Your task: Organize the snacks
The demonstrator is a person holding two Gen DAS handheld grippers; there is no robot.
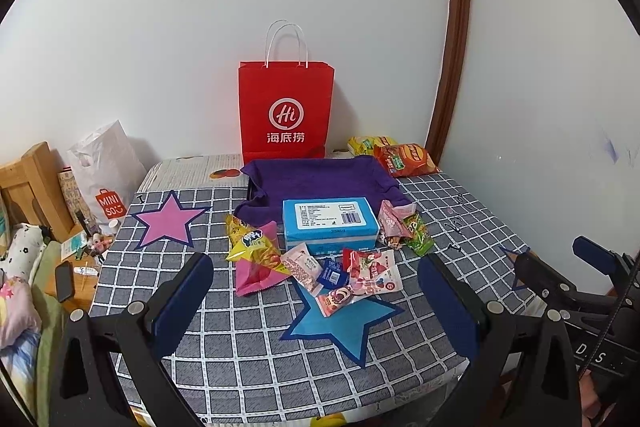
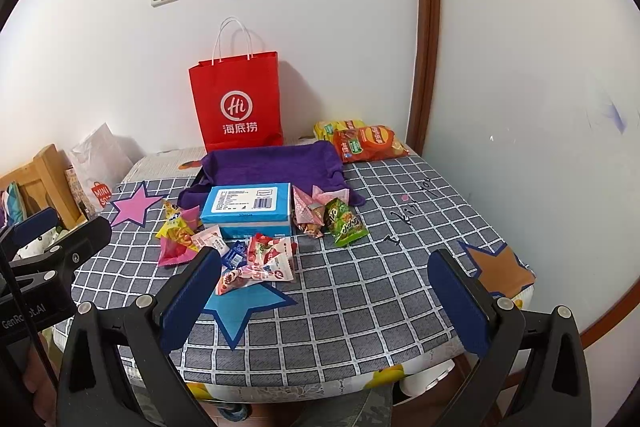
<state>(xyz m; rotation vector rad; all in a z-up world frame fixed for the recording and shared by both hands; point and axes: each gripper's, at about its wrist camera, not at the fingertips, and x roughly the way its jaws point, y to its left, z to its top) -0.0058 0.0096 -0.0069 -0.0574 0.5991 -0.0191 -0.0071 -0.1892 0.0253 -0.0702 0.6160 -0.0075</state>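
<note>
Several small snack packets (image 1: 320, 267) lie scattered around a blue box (image 1: 330, 223) in the middle of the checked table (image 1: 248, 339). A tray lined with purple cloth (image 1: 320, 179) sits behind the box. The packets (image 2: 256, 259), box (image 2: 248, 209) and tray (image 2: 272, 163) also show in the right wrist view. My left gripper (image 1: 316, 303) is open and empty above the table's front. My right gripper (image 2: 324, 291) is open and empty, to the right of the left one.
A red paper bag (image 1: 286, 107) stands against the wall behind the tray. Chip bags (image 1: 404, 157) lie at the back right corner. A white plastic bag (image 1: 106, 171) and a cluttered side table (image 1: 76, 267) are at the left. Star stickers (image 1: 166, 223) mark the cloth.
</note>
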